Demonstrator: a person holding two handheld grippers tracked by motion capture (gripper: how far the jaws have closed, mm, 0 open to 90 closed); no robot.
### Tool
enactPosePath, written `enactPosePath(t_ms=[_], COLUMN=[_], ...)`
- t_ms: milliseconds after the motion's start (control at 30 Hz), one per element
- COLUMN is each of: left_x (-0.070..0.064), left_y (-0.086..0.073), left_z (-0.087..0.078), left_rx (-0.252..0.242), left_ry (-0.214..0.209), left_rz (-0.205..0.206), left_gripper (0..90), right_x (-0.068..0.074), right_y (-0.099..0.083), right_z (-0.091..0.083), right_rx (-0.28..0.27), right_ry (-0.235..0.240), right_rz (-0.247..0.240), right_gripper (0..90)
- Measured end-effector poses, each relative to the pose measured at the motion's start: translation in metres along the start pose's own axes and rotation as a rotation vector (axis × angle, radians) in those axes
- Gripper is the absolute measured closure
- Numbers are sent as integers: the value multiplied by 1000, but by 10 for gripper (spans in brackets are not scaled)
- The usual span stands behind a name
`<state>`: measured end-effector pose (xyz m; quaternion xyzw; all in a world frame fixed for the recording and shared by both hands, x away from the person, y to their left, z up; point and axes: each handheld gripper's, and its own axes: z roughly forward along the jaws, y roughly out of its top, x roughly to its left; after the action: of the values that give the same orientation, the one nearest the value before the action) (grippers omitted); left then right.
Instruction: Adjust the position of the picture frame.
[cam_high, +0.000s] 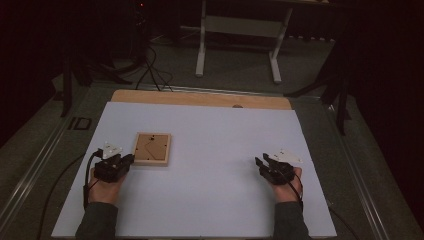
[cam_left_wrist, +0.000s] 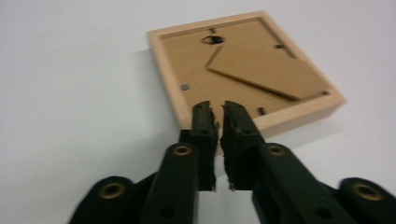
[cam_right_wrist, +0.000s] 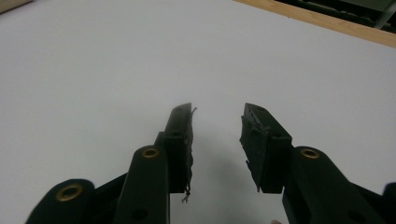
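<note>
A small wooden picture frame (cam_high: 152, 148) lies face down on the white board (cam_high: 215, 195), left of centre, with its brown backing and folded stand showing. In the left gripper view the frame (cam_left_wrist: 243, 65) sits just beyond the jaws. My left gripper (cam_high: 131, 158) (cam_left_wrist: 215, 109) is at the frame's near left corner, jaws shut to a thin slit with nothing between them. Over bare board at the right, my right gripper (cam_high: 261, 159) (cam_right_wrist: 217, 114) is open and holds nothing.
A strip of wooden tabletop (cam_high: 200, 98) (cam_right_wrist: 327, 21) runs along the board's far edge. Beyond it stand the white legs of another table (cam_high: 239, 26), and dark cables (cam_high: 150, 70) lie on the floor. A cable trails from each gripper toward the near edge.
</note>
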<state>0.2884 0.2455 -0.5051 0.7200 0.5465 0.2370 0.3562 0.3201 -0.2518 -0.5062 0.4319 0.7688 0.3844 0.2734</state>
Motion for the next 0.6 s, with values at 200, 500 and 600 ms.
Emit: enactPosePath(t_ms=[200,500,600], left_x=[8,6,10], left_y=[1,12,12], left_z=[5,14,21], left_rx=[5,8,25], left_ry=[21,39,42], left_rz=[-33,-28,-54], left_gripper=[844,773,740], right_x=[0,-5,-6], right_y=[0,0,-1], right_z=[0,-5,-6], right_rx=[-3,-24,-29], right_ry=[-5,-21,-26], right_rz=[3,35,45], right_gripper=[618,556,523])
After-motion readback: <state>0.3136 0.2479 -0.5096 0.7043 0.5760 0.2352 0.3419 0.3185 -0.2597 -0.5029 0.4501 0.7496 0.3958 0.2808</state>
